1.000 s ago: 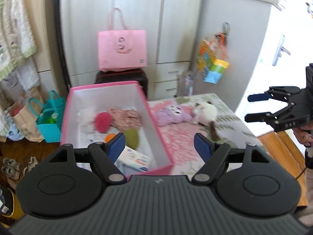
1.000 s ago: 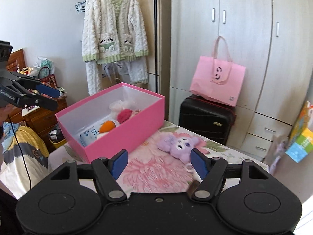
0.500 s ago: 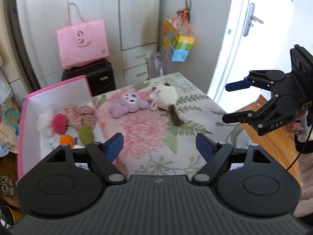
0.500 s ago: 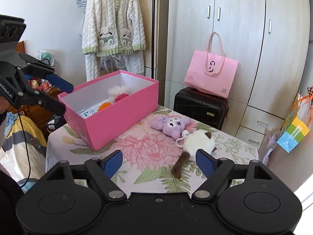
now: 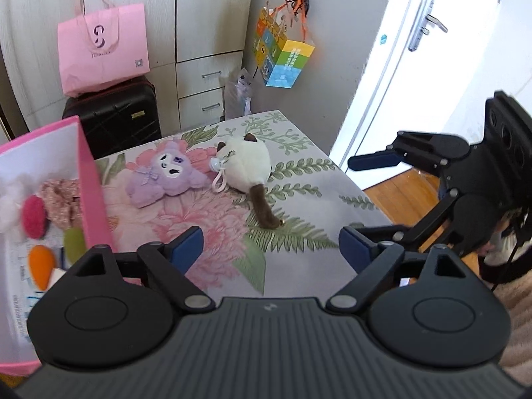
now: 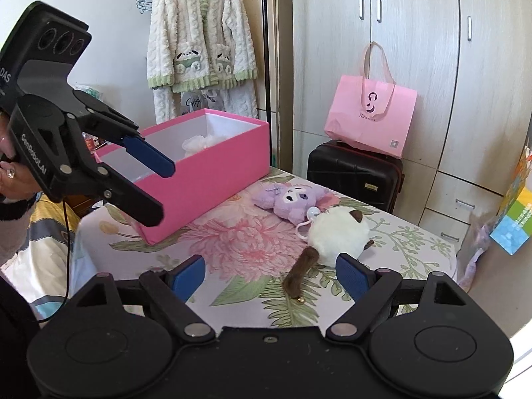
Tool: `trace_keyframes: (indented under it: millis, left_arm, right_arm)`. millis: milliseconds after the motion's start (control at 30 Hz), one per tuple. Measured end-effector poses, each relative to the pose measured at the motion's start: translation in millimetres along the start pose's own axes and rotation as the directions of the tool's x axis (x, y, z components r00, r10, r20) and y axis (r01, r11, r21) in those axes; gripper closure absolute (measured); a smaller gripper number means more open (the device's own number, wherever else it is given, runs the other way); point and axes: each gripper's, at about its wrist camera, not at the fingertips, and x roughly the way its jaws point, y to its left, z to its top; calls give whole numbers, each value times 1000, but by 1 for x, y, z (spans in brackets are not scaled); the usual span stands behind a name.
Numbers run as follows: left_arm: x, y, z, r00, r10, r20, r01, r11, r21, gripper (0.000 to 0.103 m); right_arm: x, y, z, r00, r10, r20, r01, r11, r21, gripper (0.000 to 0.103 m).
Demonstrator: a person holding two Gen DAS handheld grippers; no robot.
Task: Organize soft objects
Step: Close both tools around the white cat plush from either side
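White cat plush [image 6: 337, 237] lies at frame centre on the floral table [image 6: 232, 296], touching the purple plush [image 6: 292, 199]. Right gripper [image 6: 269, 274] and left gripper [image 5: 271, 247] have just been opening, nothing between them. Risk: pinching only the brown tail [image 6: 299, 271] may let the plush swing loose.

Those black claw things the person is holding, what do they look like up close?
Each gripper, left and right, is matte black plastic with hinged linkage arms, blue-padded fingertips, three round lenses on top and white lettering. A thin black cable hangs from the left one.
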Motion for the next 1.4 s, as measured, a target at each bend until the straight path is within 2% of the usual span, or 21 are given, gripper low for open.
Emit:
trace_keyframes:
  millis: [200,367,567,700,800,867,1000,1100,1133,1200,1400]
  left_arm:
    - [40,9,6,1000,-15,21,16,998,-66,13]
    - [72,16,11,998,10,58,-3,993,-120,15]
    - [108,24,18,995,34,88,-18,983,-182,17]
    - [129,30,24,993,56,106,-31,974,-223,19]
    - [142,32,28,986,100,136,-70,974,-214,23]
    - [151,34,29,984,113,141,-80,973,-217,32]
    - [163,42,28,984,86,153,-48,970,-238,38]
    - [164,42,26,985,77,157,-39,972,-232,46]
    - [164,42,25,986,65,154,-28,973,-230,52]
    - [168,44,24,990,34,137,1,969,-246,52]
    - [167,42,23,989,30,144,4,972,-234,53]
  right_arm:
    - [31,-20,-10,999,-4,38,4,1000,14,14]
    - [56,-31,-11,997,-27,75,26,1000,8,14]
    - [91,-41,-9,996,-86,39,86,996,2,14]
    - [110,-53,-8,994,-105,8,105,994,41,14]
    - [126,-64,-7,995,-94,-22,95,991,92,14]
    - [133,-70,-8,996,-80,-30,84,988,126,14]
    - [149,-81,-12,998,-33,-57,44,977,210,14]
    - [158,-84,-16,998,-4,-70,22,966,258,13]
    - [159,-83,-17,998,-7,-59,23,964,264,13]
    - [160,-82,-20,999,-20,-39,30,961,275,15]
    - [162,-73,-22,996,-87,-28,91,967,239,24]
